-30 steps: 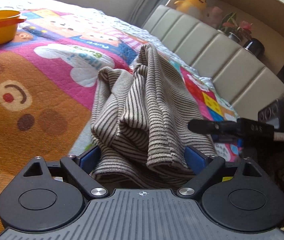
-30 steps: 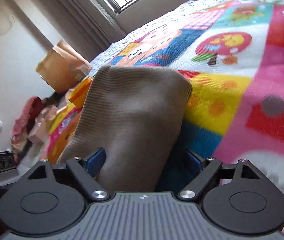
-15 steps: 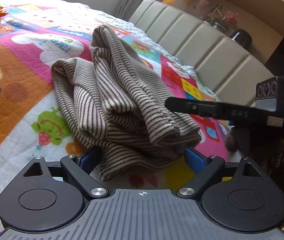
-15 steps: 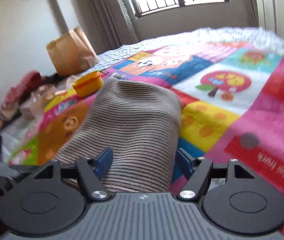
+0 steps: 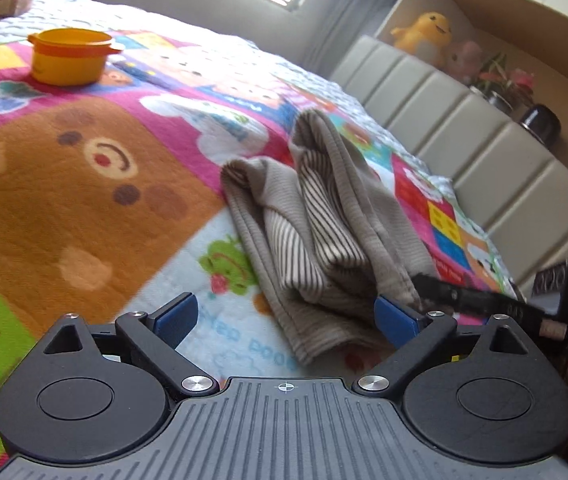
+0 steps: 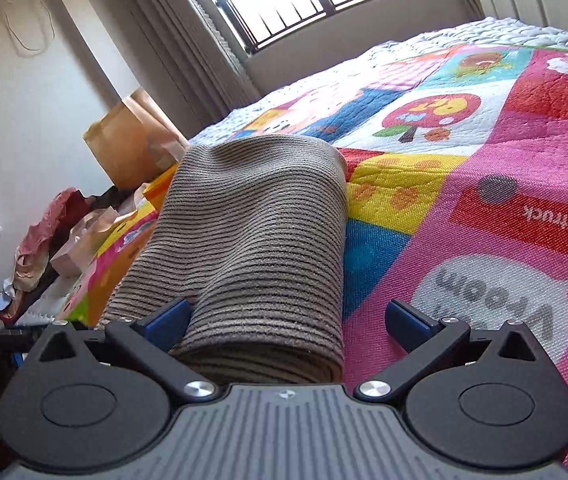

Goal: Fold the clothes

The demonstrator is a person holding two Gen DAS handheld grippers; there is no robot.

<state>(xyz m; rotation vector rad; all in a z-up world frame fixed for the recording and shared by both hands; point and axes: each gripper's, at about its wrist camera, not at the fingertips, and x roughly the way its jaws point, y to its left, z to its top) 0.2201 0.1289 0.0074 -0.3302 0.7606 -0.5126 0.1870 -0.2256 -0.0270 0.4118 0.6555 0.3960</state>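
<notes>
A brown-and-white striped garment (image 5: 324, 224) lies bunched in folds on the colourful quilt (image 5: 84, 200). My left gripper (image 5: 286, 314) is open, with its right finger beside the near end of the cloth and its left finger over bare quilt. In the right wrist view the same striped garment (image 6: 252, 240) runs between the fingers of my right gripper (image 6: 290, 322), which is open; the cloth lies against the left finger. The right gripper's body (image 5: 524, 300) shows at the right edge of the left wrist view, next to the garment.
An orange lidded pot (image 5: 70, 56) stands on the quilt at the far left. A padded headboard (image 5: 484, 140) runs along the right, with a yellow plush duck (image 5: 424, 32) and potted plants above. A paper bag (image 6: 132, 140) and clothes lie beside the bed.
Both grippers have opened and let go of the garment. The left gripper has drawn back and swung left, so the orange pot is in view again.
</notes>
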